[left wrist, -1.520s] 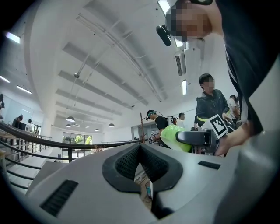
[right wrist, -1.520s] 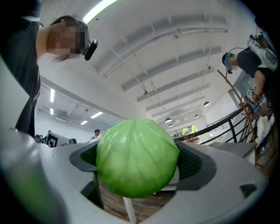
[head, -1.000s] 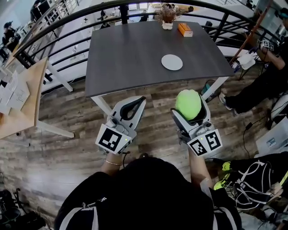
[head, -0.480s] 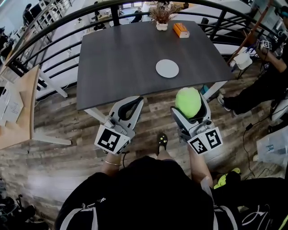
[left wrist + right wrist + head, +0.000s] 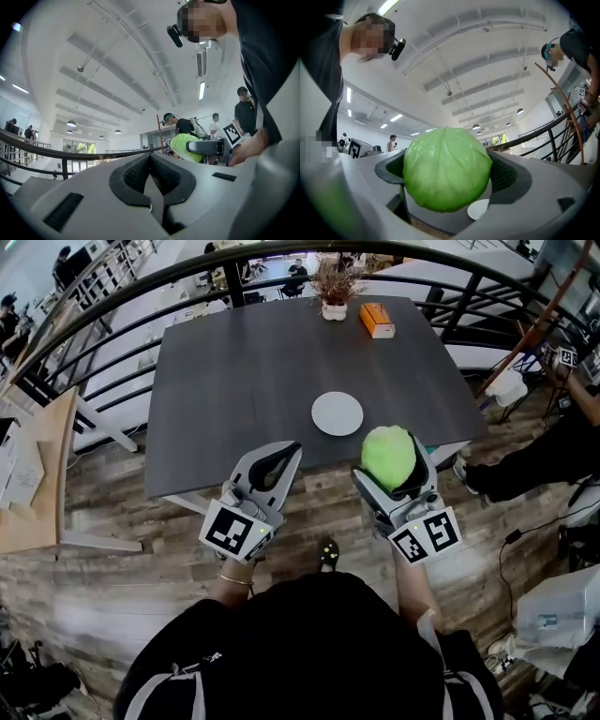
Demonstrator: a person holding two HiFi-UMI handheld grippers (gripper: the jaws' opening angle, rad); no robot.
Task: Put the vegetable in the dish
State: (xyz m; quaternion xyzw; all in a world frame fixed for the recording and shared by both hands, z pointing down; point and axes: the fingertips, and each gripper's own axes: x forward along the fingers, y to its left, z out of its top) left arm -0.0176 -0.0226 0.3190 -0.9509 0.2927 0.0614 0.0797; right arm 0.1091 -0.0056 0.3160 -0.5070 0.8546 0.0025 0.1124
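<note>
Right gripper view shows the right gripper clenched on a green cabbage, a dark pad pressing each side of it. A sliver of the white plate peeks out below the ball. The left gripper has its jaws pressed together with nothing between them, and in the head view it is held beside the right one, just apart.

Outward from there, the head view puts the cabbage at about the near edge of the dark table, with the plate lying bare on the tabletop just beyond it. A potted plant and an orange box stand at the far edge, well clear of the plate.

Over the last second the table and plate have slid steadily closer to the grippers, while the grip on the cabbage has stayed the same. The person appears to be walking up to the table with the load. This is still the carrying stage: the plate now looks almost within reach. What remains, I judge, is to bring the cabbage over the plate, lower it, and let go without it rolling off the flat rim.
</note>
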